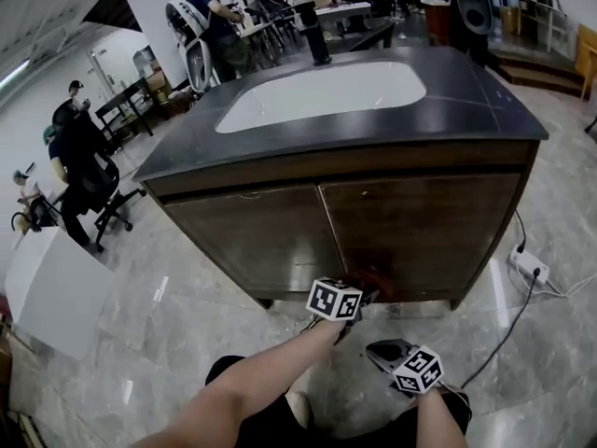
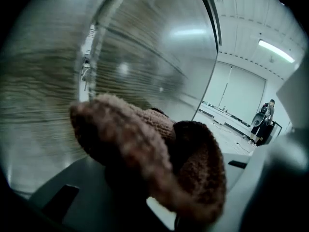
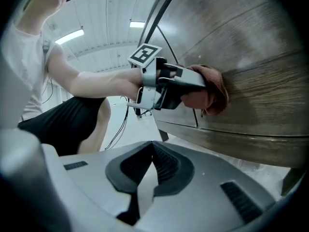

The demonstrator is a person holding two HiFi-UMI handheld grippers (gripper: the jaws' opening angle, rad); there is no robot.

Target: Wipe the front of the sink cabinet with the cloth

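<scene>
A dark wooden sink cabinet [image 1: 410, 222] with two doors stands under a black counter. My left gripper [image 1: 359, 297] is shut on a reddish-brown cloth [image 1: 378, 281] and holds it against the lower part of the right door. In the left gripper view the cloth [image 2: 159, 153] fills the space between the jaws, right against the wood grain [image 2: 48, 91]. The right gripper view shows the left gripper [image 3: 193, 88] from the side, pressing the cloth [image 3: 210, 94] on the door. My right gripper [image 1: 392, 353] hangs low over the floor, its jaws closed together [image 3: 145, 175] with nothing in them.
A white basin [image 1: 326, 93] and a black tap [image 1: 313, 32] sit in the counter. A power strip [image 1: 528, 265] with a black cable [image 1: 508, 329] lies on the marble floor at the right. People and chairs [image 1: 84, 171] are at the left and back. A white box [image 1: 51, 292] stands at the left.
</scene>
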